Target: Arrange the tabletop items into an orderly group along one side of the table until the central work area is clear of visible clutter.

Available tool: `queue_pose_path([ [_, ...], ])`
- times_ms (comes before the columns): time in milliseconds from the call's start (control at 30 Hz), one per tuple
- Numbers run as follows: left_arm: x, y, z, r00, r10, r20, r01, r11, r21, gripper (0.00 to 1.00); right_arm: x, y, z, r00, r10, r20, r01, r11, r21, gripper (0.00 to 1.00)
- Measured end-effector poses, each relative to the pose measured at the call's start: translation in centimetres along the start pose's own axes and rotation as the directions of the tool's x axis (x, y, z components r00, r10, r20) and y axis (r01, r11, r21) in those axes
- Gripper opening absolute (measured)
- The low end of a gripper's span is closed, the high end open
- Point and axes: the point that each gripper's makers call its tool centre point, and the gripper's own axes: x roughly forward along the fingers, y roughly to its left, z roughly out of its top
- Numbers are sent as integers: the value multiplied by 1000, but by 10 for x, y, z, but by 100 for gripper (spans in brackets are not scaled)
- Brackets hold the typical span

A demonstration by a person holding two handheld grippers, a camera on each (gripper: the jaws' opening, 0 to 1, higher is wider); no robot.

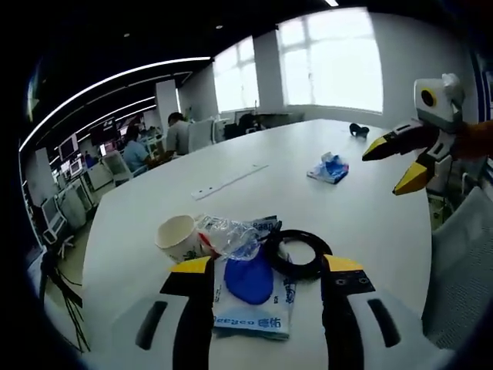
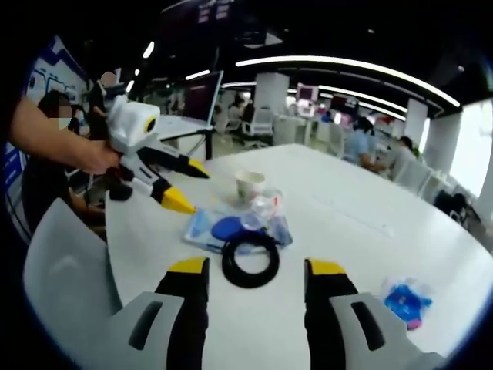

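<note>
left gripper [image 1: 266, 287]: jaws apart, nothing gripped | right gripper [image 2: 254, 287]: jaws apart, nothing gripped | black ring [image 2: 250, 258] at 12 o'clock on counter [image 2: 362, 223], touching blue pouch [image 2: 214, 229] | paper cup [image 2: 249, 185] beyond | blue wrapper [image 2: 406, 299] at 3 o'clock, well apart

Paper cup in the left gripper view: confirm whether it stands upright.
No, the paper cup lies tipped on its side, its open mouth showing, beside the crumpled clear plastic.

Smooth white table [image 1: 370, 208], matt black ring [image 1: 297, 251], crinkled clear plastic wrapper [image 1: 229, 233]
</note>
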Motion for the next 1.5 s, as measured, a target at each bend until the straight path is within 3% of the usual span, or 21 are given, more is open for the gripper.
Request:
queue_pose_path([
  [500, 5, -2, 3, 999, 36, 12, -35, 997, -64, 53, 5, -3, -12, 998, 52, -27, -53, 998, -22, 41],
  [900, 8, -7, 8, 998, 52, -39, -54, 997, -49, 51, 9, -15, -16, 996, 79, -34, -78, 997, 12, 36],
  [1500, 17, -25, 10, 991, 28, -130, -26, 1000, 15, 49, 18, -25, -22, 989, 142, -31, -138, 986, 93, 29],
])
